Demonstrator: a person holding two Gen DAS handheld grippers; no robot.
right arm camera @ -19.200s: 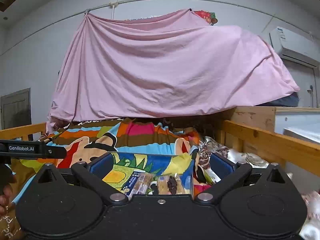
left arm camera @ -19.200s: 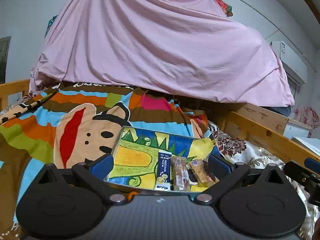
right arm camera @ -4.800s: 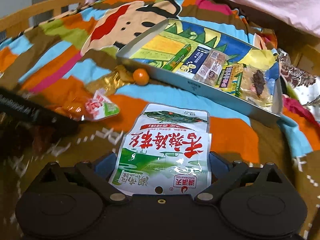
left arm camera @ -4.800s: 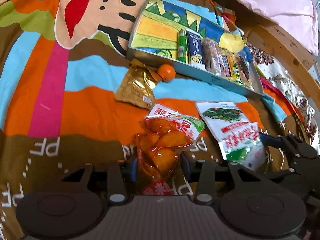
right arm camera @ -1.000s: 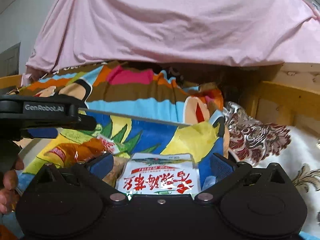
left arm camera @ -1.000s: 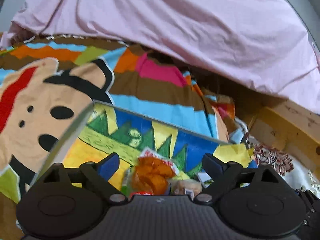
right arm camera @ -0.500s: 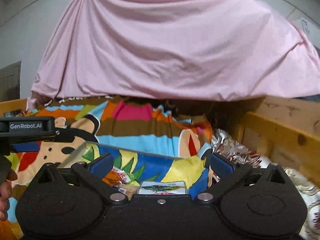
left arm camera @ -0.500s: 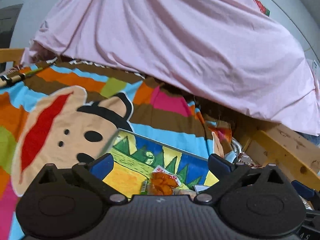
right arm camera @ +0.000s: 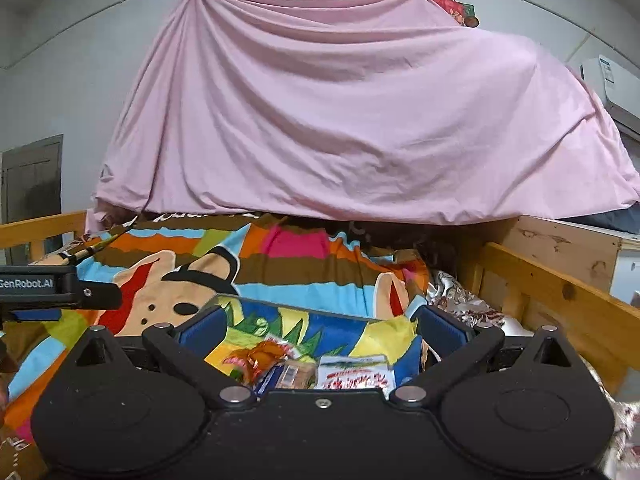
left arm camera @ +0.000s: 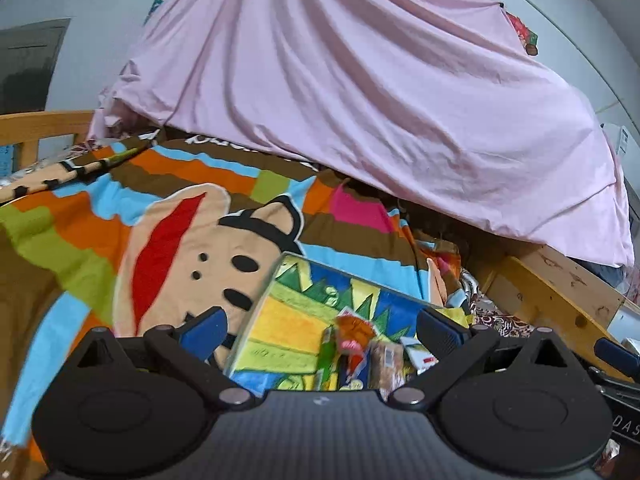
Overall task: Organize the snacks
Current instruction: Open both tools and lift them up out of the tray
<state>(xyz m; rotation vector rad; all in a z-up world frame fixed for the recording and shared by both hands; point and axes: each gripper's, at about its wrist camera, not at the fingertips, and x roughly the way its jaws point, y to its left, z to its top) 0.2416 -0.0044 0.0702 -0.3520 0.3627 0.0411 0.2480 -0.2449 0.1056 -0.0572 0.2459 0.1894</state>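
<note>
A shallow tray (left arm camera: pixel 256 304) with a bright cartoon lining lies on the blanket, and several snacks sit along its near end. Among them are an orange snack bag (left arm camera: pixel 354 330), a green stick pack (left arm camera: pixel 326 350) and a brown bar (left arm camera: pixel 386 360). My left gripper (left arm camera: pixel 322 328) hangs above and short of the tray, open wide and holding nothing. The right wrist view shows the same tray (right arm camera: pixel 288 307), the orange bag (right arm camera: pixel 256 354) and a white-and-green bag (right arm camera: pixel 354 376). My right gripper (right arm camera: pixel 322 330) is open too, with nothing in it. The left gripper's black body (right arm camera: pixel 60 284) shows at that view's left edge.
The striped cartoon blanket (left arm camera: pixel 168 248) covers the bed. A pink sheet (right arm camera: pixel 352 128) hangs over the far end. Wooden rails run along the right (right arm camera: pixel 560 292) and the far left (left arm camera: pixel 36 128). An air conditioner (right arm camera: pixel 612 80) is on the right wall and a grey door (right arm camera: pixel 32 176) on the left.
Both grippers have drawn back and risen from the tray. The orange bag and the white-and-green bag stay in the tray, now smaller and farther off. More of the blanket and sheet shows.
</note>
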